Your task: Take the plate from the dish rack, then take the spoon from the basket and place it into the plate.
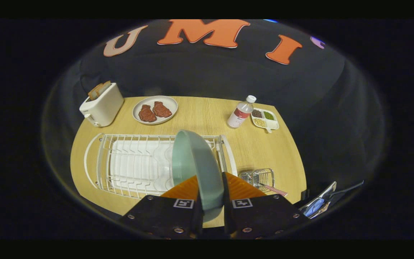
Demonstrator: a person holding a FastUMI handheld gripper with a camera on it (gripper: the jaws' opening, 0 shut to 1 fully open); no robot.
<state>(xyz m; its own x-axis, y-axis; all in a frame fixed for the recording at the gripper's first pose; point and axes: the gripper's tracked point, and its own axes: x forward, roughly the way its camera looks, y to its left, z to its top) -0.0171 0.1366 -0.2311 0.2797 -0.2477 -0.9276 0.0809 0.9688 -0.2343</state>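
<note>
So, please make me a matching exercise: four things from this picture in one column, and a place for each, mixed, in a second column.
Things:
1. green plate
2. toaster
3. bottle
4. wire basket

Places:
a. beside the divided dish
b. just right of the dish rack
c. between the claw fingers, gripped on edge
d. far corner, left of the plate with meat

Pairs: 1-c, 2-d, 3-a, 4-b

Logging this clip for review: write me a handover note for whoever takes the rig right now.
Tool: shut on the green plate, held on edge between both fingers, above the right end of the white dish rack.
Done: plate gripped, seemingly lifted from the rack.
Spoon: its checked handle sticks out of the wire basket, right of the rack.
Left: set the plate on the table, fetch the spoon, lay it in the plate.
</note>
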